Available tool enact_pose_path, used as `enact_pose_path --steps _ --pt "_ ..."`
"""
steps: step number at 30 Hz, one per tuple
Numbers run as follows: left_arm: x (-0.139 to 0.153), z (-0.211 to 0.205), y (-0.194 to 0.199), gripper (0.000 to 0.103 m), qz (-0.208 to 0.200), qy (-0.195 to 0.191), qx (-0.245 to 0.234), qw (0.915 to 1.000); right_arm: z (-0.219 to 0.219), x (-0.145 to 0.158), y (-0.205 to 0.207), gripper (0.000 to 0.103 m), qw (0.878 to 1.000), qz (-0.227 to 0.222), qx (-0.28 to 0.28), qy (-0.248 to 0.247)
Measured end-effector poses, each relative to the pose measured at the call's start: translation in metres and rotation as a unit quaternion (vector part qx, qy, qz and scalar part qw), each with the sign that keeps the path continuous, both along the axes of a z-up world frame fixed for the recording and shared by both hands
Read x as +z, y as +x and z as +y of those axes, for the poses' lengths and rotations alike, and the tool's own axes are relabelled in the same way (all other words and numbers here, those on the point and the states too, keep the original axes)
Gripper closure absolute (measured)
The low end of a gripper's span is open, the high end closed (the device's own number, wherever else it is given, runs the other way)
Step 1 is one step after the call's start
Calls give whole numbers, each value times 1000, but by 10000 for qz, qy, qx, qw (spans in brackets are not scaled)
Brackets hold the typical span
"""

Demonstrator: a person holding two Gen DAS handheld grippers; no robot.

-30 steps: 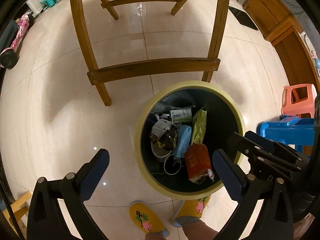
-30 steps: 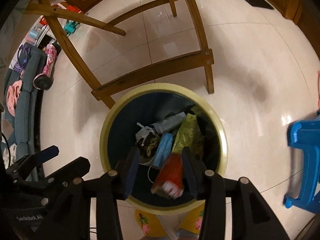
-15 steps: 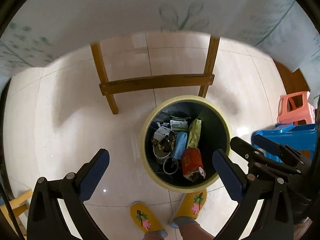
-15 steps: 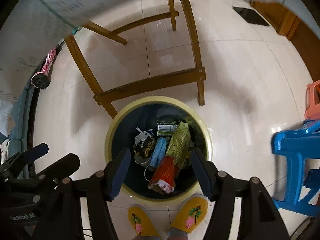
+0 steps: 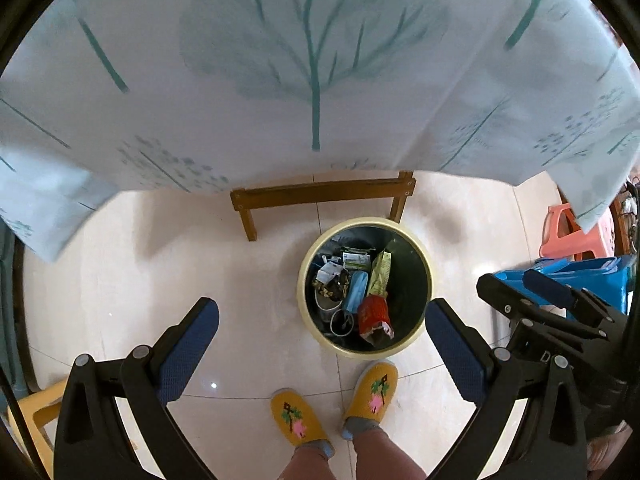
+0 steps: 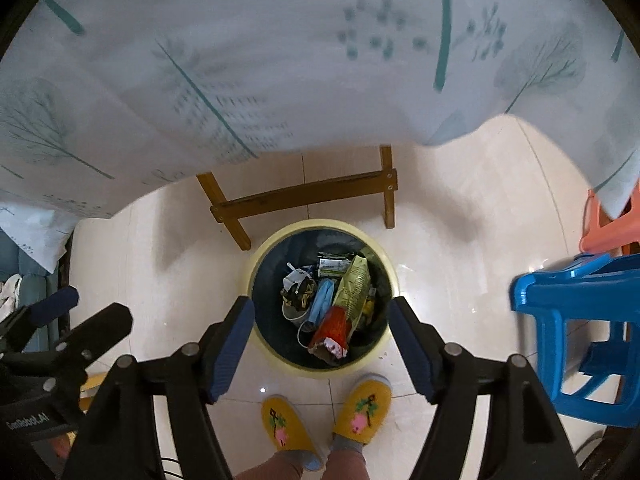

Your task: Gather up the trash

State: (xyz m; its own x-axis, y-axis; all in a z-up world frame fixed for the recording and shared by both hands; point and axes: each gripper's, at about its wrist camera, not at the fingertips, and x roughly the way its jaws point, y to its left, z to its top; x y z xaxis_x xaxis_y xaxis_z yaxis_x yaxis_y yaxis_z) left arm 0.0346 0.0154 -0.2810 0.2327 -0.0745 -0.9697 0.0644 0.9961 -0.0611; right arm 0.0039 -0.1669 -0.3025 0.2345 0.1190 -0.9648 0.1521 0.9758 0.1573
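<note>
A round bin with a pale yellow rim stands on the tiled floor far below both grippers. Inside lie a red snack wrapper, a green-gold packet, a blue face mask and other scraps. My left gripper hangs open high above the floor, nothing between its fingers. My right gripper is over the bin, its jaws still opening, and nothing is held between them. It shows in the left wrist view as a black frame at the right.
A white tablecloth with teal tree prints overhangs the top of both views. Wooden table legs with a crossbar stand behind the bin. A blue stool and an orange stool are at the right. The person's yellow slippers are near the bin.
The red wrapper left my right gripper and now lies in the bin. The right jaws widened. Both grippers rose, so the bin shrank and the tablecloth came into view.
</note>
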Motion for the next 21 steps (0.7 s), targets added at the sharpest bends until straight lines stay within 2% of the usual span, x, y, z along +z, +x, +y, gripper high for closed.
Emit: enact_pose_path --steps 4,13,16,21 --pt "50 2 0 1 -156 -16 -5 9999 -3 35 -2 33 10000 -24 27 33" --pt "155 2 8 1 -563 -4 124 9983 1 141 0 33 9987 -379 343 27" --pt "187 3 10 1 -723 81 180 9972 2 173 3 33 9977 -537 406 53" --pt "223 4 11 1 -939 144 285 9951 5 222 11 33 9953 -808 525 -5"
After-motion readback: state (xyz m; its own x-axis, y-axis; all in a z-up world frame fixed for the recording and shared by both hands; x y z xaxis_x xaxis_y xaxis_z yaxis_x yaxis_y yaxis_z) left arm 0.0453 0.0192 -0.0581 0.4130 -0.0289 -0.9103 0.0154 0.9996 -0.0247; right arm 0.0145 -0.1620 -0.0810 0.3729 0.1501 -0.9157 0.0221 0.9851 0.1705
